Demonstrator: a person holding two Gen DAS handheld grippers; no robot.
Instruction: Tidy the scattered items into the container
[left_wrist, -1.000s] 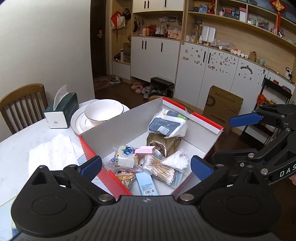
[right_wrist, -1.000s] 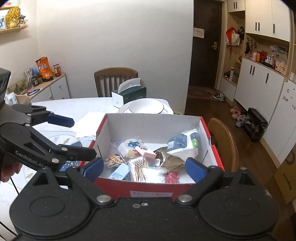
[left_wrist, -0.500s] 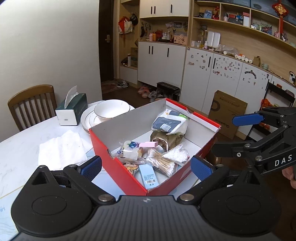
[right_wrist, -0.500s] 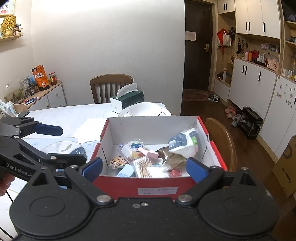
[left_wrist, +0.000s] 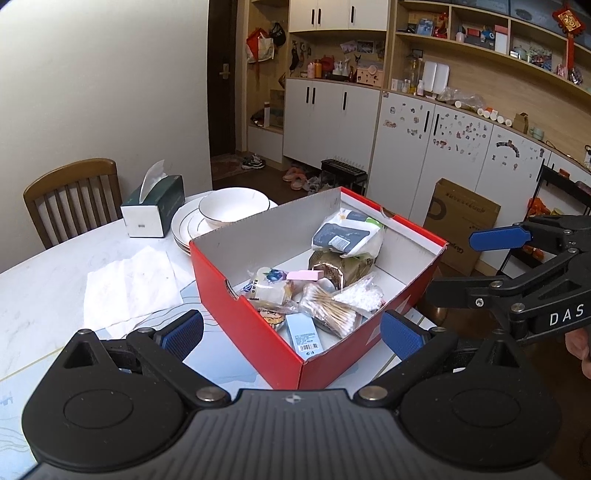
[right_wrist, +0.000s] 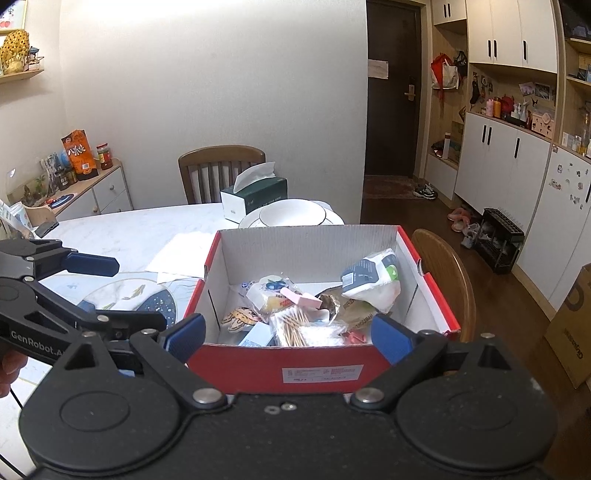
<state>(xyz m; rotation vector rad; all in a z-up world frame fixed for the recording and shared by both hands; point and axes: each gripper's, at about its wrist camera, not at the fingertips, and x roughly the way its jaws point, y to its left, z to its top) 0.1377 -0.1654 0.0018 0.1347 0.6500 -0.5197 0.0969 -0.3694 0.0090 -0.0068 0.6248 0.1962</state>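
Observation:
A red cardboard box (left_wrist: 255, 325) (right_wrist: 280, 363) sits on the white table. It holds a bag of cotton swabs (left_wrist: 328, 308) (right_wrist: 295, 326), a pink eraser (left_wrist: 304, 275) (right_wrist: 301, 298), a white and blue pack (left_wrist: 347, 236) (right_wrist: 371, 277), a brown foil bag (left_wrist: 332, 267) and a small blue carton (left_wrist: 303, 336). My left gripper (left_wrist: 291, 332) is open and empty, in front of the box corner. My right gripper (right_wrist: 288, 332) is open and empty, in front of the box's near wall. Each gripper shows in the other's view, the right one (left_wrist: 517, 266) and the left one (right_wrist: 66, 291).
A green tissue box (left_wrist: 153, 206) (right_wrist: 255, 192), stacked plates with a bowl (left_wrist: 229, 210) (right_wrist: 291, 218) and white paper (left_wrist: 129, 284) lie behind the box. A painted mat (right_wrist: 129, 299) lies at the left. Wooden chairs (left_wrist: 70, 195) (right_wrist: 443, 273) stand by the table.
Both grippers have drawn back from the box, so more of its red outer walls and the table show. The box and its contents have stayed put.

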